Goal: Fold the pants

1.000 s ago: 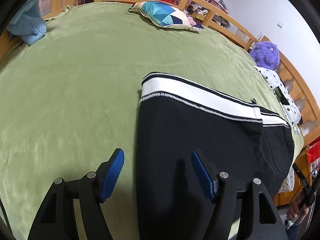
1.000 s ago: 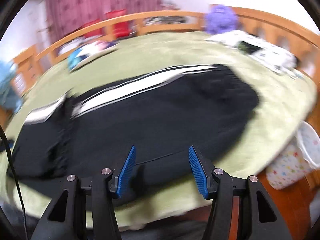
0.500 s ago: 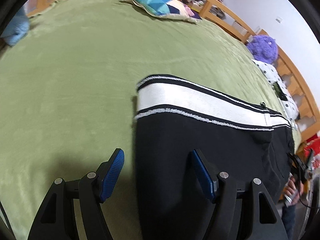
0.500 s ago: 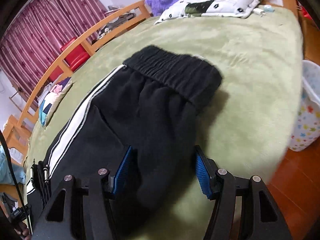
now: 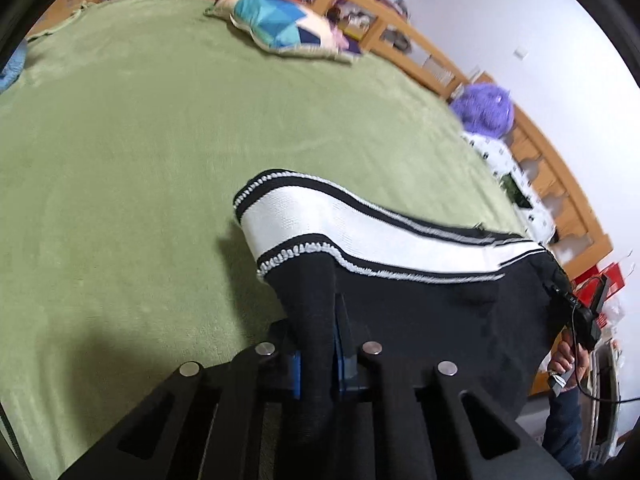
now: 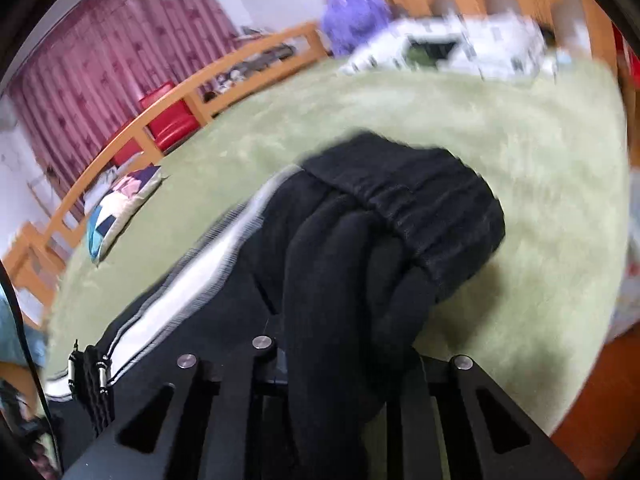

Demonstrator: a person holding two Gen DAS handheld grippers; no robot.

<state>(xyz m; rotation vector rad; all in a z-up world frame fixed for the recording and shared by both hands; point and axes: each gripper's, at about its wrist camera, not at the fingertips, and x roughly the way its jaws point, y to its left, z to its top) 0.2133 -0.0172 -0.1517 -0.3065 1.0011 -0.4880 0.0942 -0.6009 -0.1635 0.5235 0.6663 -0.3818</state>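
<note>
Left tongs (image 5: 318, 364) clamping cuff end of black track pants (image 5: 420, 308); right tongs (image 6: 344, 364) clamping bunched waistband (image 6: 404, 196). Pants lying on green bed blanket (image 5: 140, 160). Advice: be lifting both ends level, keeping white side stripe (image 5: 360, 232) straight.

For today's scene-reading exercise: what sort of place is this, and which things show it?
Most likely a bedroom: a bed under a green blanket, a wooden bed rail, a patterned pillow and a purple plush toy.

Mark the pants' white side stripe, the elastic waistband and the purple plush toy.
white side stripe (image 5: 360, 232), left wrist view, middle of the band.
elastic waistband (image 6: 432, 196), right wrist view, gathered black ribbing.
purple plush toy (image 5: 486, 110), left wrist view, fuzzy body.
</note>
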